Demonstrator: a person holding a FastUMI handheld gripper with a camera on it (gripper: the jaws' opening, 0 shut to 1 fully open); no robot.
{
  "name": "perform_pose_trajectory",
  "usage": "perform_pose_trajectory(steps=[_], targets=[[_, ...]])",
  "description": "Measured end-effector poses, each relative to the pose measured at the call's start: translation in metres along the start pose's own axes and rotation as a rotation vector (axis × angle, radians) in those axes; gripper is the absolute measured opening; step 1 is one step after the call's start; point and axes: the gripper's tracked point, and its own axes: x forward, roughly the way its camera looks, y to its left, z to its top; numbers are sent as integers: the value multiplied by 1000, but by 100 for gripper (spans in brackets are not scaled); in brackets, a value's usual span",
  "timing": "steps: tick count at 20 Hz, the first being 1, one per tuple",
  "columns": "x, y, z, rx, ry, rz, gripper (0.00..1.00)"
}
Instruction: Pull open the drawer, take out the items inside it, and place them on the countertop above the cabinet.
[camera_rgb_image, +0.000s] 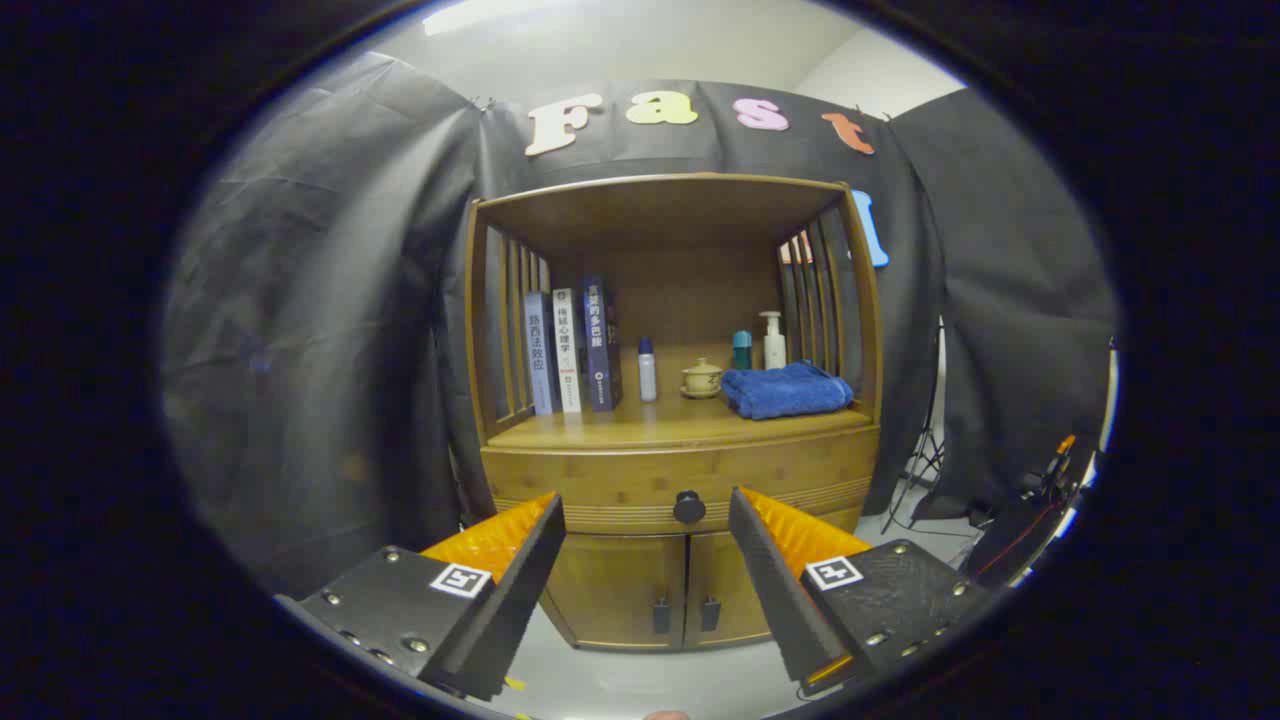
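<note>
Gripper view. Gripper (646, 530) held spread wide, fingers (520, 570) well apart and gripping nothing, aimed at the front of a wooden cabinet (680, 400) standing against the black cloth wall.

Drawer (680, 475) closed, flush with the cabinet front, spanning the full width just under the countertop (620, 430). Round dark knob (689, 507) centred on the drawer front, seen in the gap between the two fingers and beyond their tips, not touched. Contents of the drawer hidden.

Below the drawer, two cupboard doors (650, 585) shut, each with a small dark handle near the middle seam.

On the countertop, under the cabinet's open hutch with slatted sides: three books (572, 350) upright at the left, side by side. Just right of them a small pale bottle with a dark cap (647, 369), standing upright. Next, a small lidded cup on a saucer (701, 379) (cream or pale green, hard to tell). Further right a folded blue towel (786, 389) lying flat near the right slats. Behind the towel a teal-capped bottle (741, 350) and a white pump bottle (773, 341), both upright, close together.

Right of the cabinet, a tripod stand (925, 450) on the pale floor (640, 680) (partly behind the cloth).
</note>
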Motion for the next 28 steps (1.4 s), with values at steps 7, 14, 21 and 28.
perform_pose_trajectory(steps=[7,14,21,28], targets=[[4,-1,-4,31,-2,-21,99],[6,-10,-12,17,26,-40,99],[10,-27,-11,40,27,-65,99],[42,-36,-18,15,27,-59,99]])
